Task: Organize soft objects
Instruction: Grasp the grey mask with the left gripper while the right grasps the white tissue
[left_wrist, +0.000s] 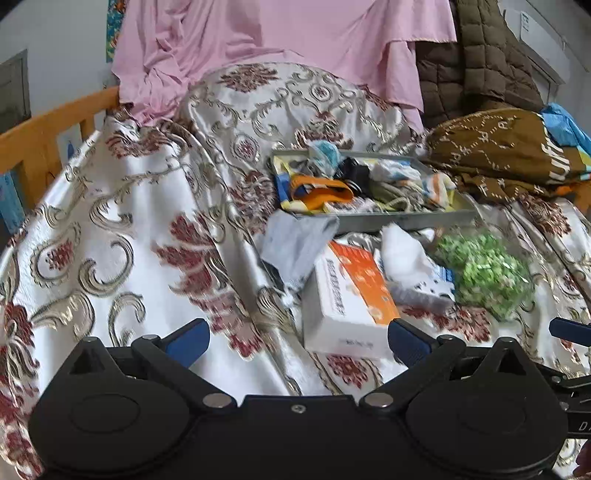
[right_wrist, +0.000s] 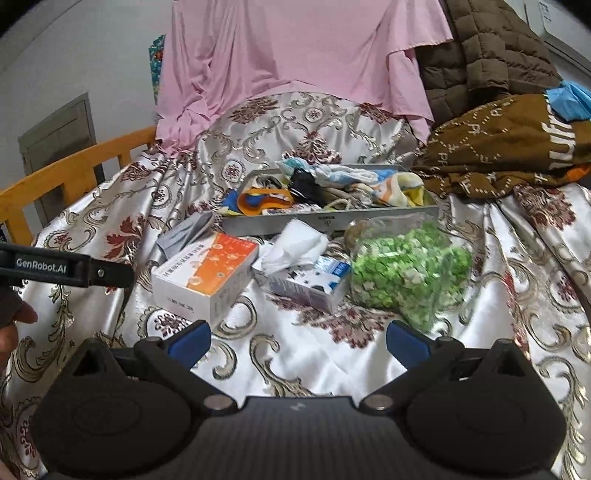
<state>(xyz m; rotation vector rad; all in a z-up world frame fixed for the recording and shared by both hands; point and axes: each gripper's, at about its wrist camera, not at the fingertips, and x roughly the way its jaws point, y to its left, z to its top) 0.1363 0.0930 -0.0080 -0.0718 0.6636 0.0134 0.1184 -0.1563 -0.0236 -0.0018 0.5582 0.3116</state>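
Observation:
A grey tray (left_wrist: 406, 220) (right_wrist: 369, 218) holds several soft items: an orange strap, rope, patterned cloths. In front of it lie a grey cloth (left_wrist: 295, 243) (right_wrist: 188, 230), a white-and-orange box (left_wrist: 347, 299) (right_wrist: 207, 277), a white tissue wad (left_wrist: 402, 254) (right_wrist: 295, 245) on a small printed box (right_wrist: 310, 284), and a clear bag of green pieces (left_wrist: 484, 269) (right_wrist: 406, 273). My left gripper (left_wrist: 298, 341) stands open, empty, near the orange box. My right gripper (right_wrist: 298, 341) is open too, short of the small box. The left gripper's body (right_wrist: 66, 269) shows at the right wrist view's left edge.
A floral satin cover (left_wrist: 129, 240) (right_wrist: 517, 295) drapes the surface. Behind are a pink sheet (left_wrist: 277, 40) (right_wrist: 295, 55), a brown quilted jacket (left_wrist: 487, 62) (right_wrist: 487, 48) and a brown patterned cloth (left_wrist: 498, 147) (right_wrist: 509, 147). An orange wooden rail (left_wrist: 44, 129) (right_wrist: 74, 166) runs at left.

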